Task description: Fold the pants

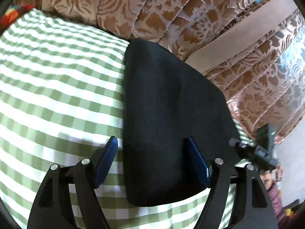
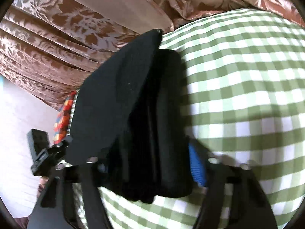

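Note:
The black pants point(image 1: 171, 114) lie folded into a compact slab on the green-and-white checked cloth point(image 1: 57, 85). My left gripper point(image 1: 152, 147) is open, its blue pads astride the slab's near left edge, holding nothing. In the right wrist view the pants point(image 2: 144, 118) show stacked folded layers, with the top flap raised on the left. My right gripper point(image 2: 150, 164) is open around the near end of the stack; the blue right pad point(image 2: 197, 169) shows beside it, the left pad is mostly hidden by cloth.
Brown floral curtains point(image 1: 171, 19) hang close behind the checked surface. A colourful patterned cloth point(image 2: 63, 114) lies at the surface's edge. The other gripper's handle point(image 1: 265, 148) shows at the right, past the pants.

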{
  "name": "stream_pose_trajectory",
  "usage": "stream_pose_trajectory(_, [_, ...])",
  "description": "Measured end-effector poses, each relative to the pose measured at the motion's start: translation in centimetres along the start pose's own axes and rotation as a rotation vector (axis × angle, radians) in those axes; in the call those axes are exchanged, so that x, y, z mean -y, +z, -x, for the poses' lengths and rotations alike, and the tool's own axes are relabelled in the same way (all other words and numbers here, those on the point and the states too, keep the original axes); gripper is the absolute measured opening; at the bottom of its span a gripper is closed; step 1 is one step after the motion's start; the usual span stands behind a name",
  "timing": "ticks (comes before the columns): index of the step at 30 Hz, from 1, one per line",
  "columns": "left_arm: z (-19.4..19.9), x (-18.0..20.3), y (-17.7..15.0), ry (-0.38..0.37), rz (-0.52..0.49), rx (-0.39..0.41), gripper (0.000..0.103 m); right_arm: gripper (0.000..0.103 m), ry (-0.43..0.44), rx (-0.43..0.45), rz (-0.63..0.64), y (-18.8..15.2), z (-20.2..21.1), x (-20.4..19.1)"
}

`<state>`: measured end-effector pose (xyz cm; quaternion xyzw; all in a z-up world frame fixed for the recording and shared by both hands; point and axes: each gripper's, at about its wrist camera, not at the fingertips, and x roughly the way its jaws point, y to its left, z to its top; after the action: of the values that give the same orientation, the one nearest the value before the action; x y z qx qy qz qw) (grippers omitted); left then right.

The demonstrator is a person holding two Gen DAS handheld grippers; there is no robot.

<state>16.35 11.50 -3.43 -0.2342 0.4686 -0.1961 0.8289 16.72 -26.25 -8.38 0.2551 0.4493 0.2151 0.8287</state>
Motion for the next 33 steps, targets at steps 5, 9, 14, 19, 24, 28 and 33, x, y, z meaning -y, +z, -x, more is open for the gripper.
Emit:
stream_pose_trajectory(5, [-0.5,0.9,1.0,-0.003,-0.061,-0.011,0.046,0.043,-0.019,0.035,0.02,-1.0,0.7,-0.4])
stream_pose_trajectory(9, [-0.9,1.1,1.4,0.001,-0.084,-0.023,0.044,0.056,-0.026,0.048,-0.02,-1.6,-0.2,0.9])
stream_pose_trajectory(14, [-0.6,1.6,0.3,0.104,-0.071,0.023,0.061,0.068,-0.125,0.079,0.034,-1.7,0.4,-0.1])
stream_pose_trajectory(19, [1.5,4.5,-1.2,0.292,-0.157,0.133,0.065,0.072,-0.299,0.189,0.166,-2.1,2.6,-3.4])
stream_pose_trajectory(24, [3.4,7.0,-2.7,0.401,-0.253,0.22,0.065,0.049,-0.349,0.275,0.284,-3.2,4.2,-6.8])
stream_pose_trajectory(28, [3.7,7.9,-3.5,0.416,-0.289,0.232,0.065,0.046,-0.313,0.256,0.323,-3.9,3.4,-8.2])
stream_pose_trajectory(33, [2.8,8.1,-4.1,0.421,-0.306,0.2,0.065,0.046,-0.368,0.18,0.331,-4.0,0.9,-7.7])
